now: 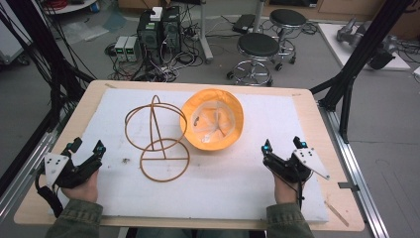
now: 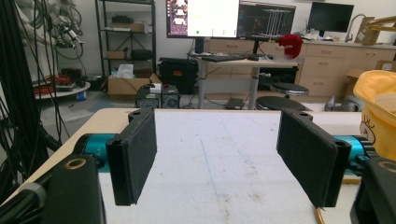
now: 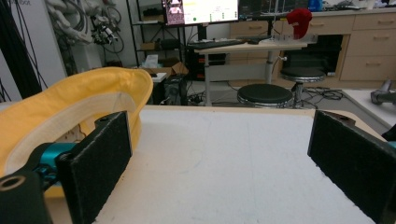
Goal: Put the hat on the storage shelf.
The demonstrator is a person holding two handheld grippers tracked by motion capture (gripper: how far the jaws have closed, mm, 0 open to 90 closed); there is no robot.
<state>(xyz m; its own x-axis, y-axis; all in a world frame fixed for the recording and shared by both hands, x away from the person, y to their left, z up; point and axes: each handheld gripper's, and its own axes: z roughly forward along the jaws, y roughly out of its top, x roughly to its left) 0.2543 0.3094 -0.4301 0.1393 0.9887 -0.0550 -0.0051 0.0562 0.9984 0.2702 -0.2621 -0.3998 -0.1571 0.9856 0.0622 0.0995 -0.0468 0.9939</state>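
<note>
Nothing is begun, I judge: the yellow hat [image 1: 213, 119] lies brim-up at twelve o'clock, touching the wire stand [image 1: 157, 139] at its nine; left gripper [image 1: 88, 148] and right gripper [image 1: 282, 145] wait wide, empty

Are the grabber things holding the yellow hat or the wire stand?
Neither. The left gripper and right gripper are both open with nothing between them; the hat and wire stand lie untouched.
</note>
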